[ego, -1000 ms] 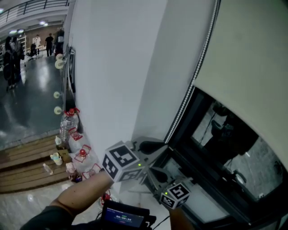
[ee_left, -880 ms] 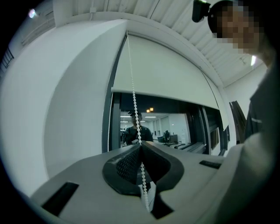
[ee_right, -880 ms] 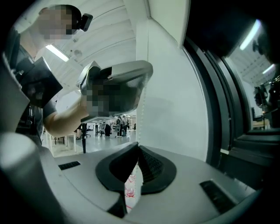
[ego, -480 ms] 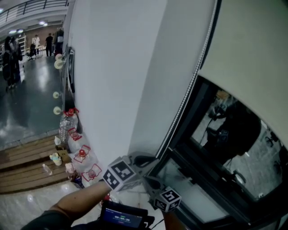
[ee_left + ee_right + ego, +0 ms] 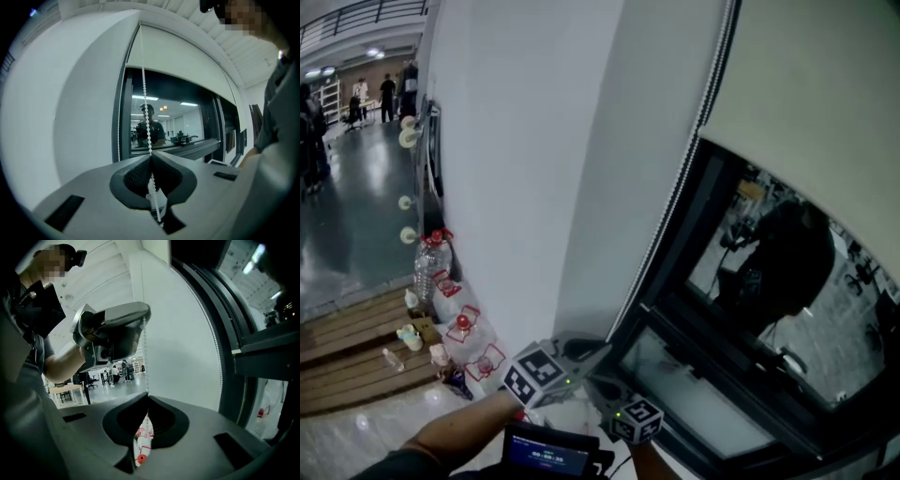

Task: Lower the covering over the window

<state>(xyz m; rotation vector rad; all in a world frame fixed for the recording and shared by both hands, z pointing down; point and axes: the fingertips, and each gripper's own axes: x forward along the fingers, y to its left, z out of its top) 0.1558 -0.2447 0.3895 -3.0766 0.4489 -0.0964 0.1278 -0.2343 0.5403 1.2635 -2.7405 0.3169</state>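
A cream roller blind (image 5: 811,84) covers the top of a dark-framed window (image 5: 741,309). Its white bead chain (image 5: 680,187) hangs along the frame's left side. My left gripper (image 5: 602,347) is shut on one strand of the bead chain (image 5: 146,108), which passes between its closed jaws. Just below it, my right gripper (image 5: 594,382) is shut on the same strand (image 5: 145,362). In the right gripper view the left gripper (image 5: 117,329) is directly above. A second strand (image 5: 212,333) runs by the frame.
A white wall (image 5: 534,169) stands left of the window. Water bottles with red caps (image 5: 431,262) and bags sit at its foot beside wooden steps (image 5: 347,347). A small screen device (image 5: 548,457) is at my chest. People stand far down the hall (image 5: 386,94).
Both grippers have sunk lower in the head view, still closed on the chain, one above the other. The head camera has shifted a little too.
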